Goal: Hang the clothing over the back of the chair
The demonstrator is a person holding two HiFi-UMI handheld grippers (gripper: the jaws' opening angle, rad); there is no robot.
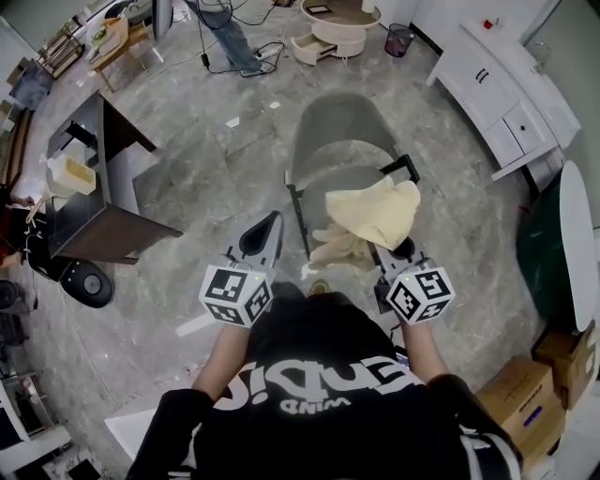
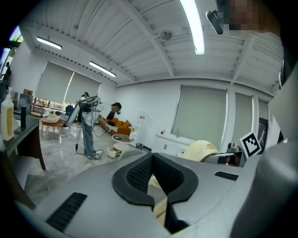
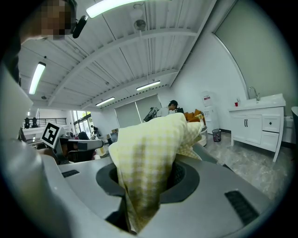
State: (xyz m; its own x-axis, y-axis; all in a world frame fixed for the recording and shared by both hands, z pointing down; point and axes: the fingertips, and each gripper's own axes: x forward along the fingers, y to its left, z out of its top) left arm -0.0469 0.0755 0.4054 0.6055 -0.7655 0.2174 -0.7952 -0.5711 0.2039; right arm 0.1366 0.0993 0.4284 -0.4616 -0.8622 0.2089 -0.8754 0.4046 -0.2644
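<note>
A grey chair (image 1: 337, 141) stands in front of me, its seat facing me. A pale yellow checked garment (image 1: 375, 211) hangs bunched above the seat's right side. My right gripper (image 1: 384, 255) is shut on it, and in the right gripper view the cloth (image 3: 149, 148) rises out from between the jaws of that gripper (image 3: 149, 186). My left gripper (image 1: 272, 223) is beside the chair's left front corner, apart from the cloth. It (image 2: 160, 197) is shut with nothing held. The garment (image 2: 202, 149) shows off to its right.
A dark desk (image 1: 94, 187) stands to the left and white cabinets (image 1: 506, 94) at the upper right. Cardboard boxes (image 1: 534, 394) sit at the lower right. A round low table (image 1: 342, 23), a bin (image 1: 398, 39) and a standing person (image 1: 230, 37) are beyond the chair.
</note>
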